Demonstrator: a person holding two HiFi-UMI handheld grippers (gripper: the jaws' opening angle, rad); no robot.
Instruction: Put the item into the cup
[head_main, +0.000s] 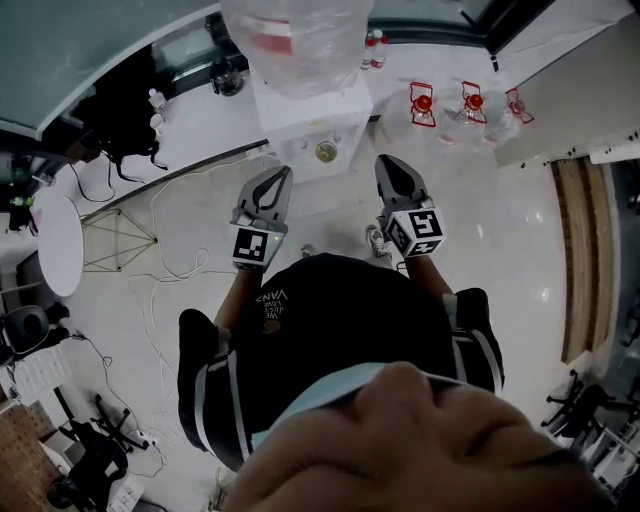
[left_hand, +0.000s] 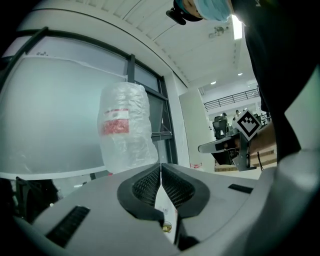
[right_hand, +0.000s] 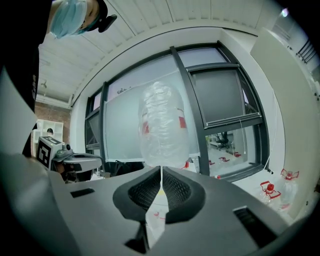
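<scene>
No cup and no loose item shows in any view. In the head view my left gripper (head_main: 283, 173) and right gripper (head_main: 386, 162) are held side by side in front of the person's chest, both pointing at a white water dispenser (head_main: 310, 130). On the dispenser stands a large bottle wrapped in clear plastic (head_main: 295, 40). In the left gripper view the left gripper (left_hand: 160, 167) is shut with nothing between its pads, and the wrapped bottle (left_hand: 125, 127) is ahead of it. The right gripper (right_hand: 161, 170) is likewise shut and empty, with the bottle (right_hand: 161, 125) straight ahead.
Several empty water bottles with red handles (head_main: 470, 105) lie on the floor at the back right. Cables (head_main: 150, 250) trail over the floor at the left, near a round white table (head_main: 55, 240) and office chairs (head_main: 30, 325). A wooden strip (head_main: 580, 260) runs along the right.
</scene>
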